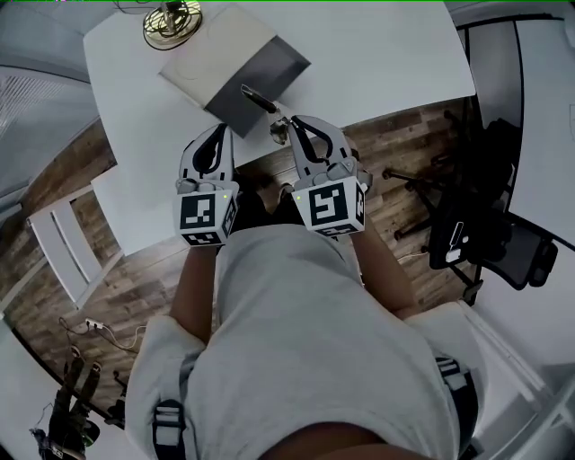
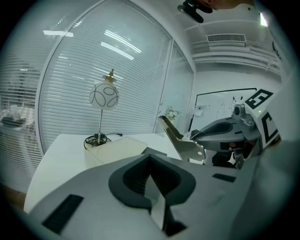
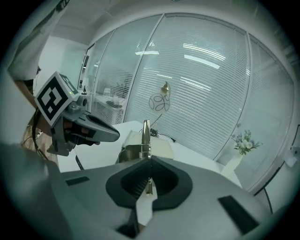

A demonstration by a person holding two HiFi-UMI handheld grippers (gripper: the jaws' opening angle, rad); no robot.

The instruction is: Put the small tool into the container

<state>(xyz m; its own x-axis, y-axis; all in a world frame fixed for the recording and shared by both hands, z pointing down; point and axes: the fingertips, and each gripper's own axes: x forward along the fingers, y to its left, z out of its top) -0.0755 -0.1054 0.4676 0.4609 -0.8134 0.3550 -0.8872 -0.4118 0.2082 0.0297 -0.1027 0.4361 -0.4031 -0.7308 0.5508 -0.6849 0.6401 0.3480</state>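
The small tool (image 1: 262,101) is a thin metal piece. My right gripper (image 1: 292,123) is shut on it, and it sticks out ahead of the jaws toward the container (image 1: 225,54), an open beige box with a grey inside on the white table (image 1: 386,54). In the right gripper view the tool (image 3: 146,138) stands up from the shut jaws of the right gripper (image 3: 149,160), with the container (image 3: 159,149) just behind it. My left gripper (image 1: 218,132) hangs beside the right one, shut and holding nothing. The left gripper view shows the left gripper (image 2: 150,157), the tool (image 2: 180,138) and the container (image 2: 117,147).
A table lamp (image 1: 172,22) with a coiled cord stands behind the container. A black office chair (image 1: 490,234) stands on the wooden floor at the right, a white slatted piece (image 1: 63,243) at the left. A glass wall with blinds (image 3: 197,84) lies behind the table.
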